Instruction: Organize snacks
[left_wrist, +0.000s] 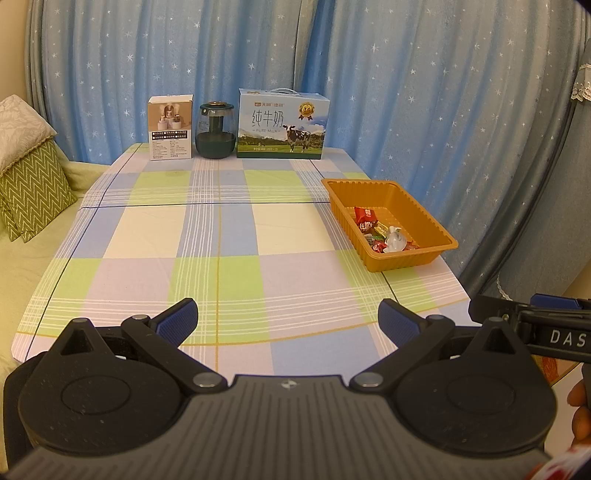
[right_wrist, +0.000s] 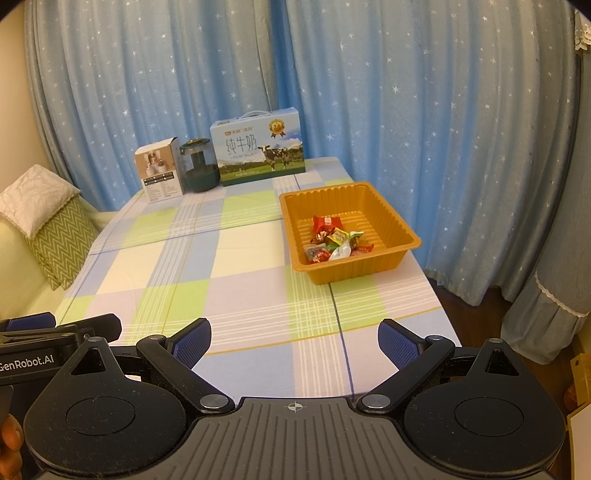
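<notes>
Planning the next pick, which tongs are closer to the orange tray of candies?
Right. The right tongs hover open over the table's near edge, with the orange tray ahead, slightly right. The left tongs, also open, sit farther left, tray off to their right.

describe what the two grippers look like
Both are alike: the left gripper and right gripper have matte black linkage arms with silver pivot pins, round black housings, a ribbed grey base and blue textured pads. White lettering marks their sides. No sleeves or cables show.

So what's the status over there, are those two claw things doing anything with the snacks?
Left gripper open, empty. Right gripper open, empty. Snacks piled in orange tray. No loose snacks visible on tablecloth.
</notes>
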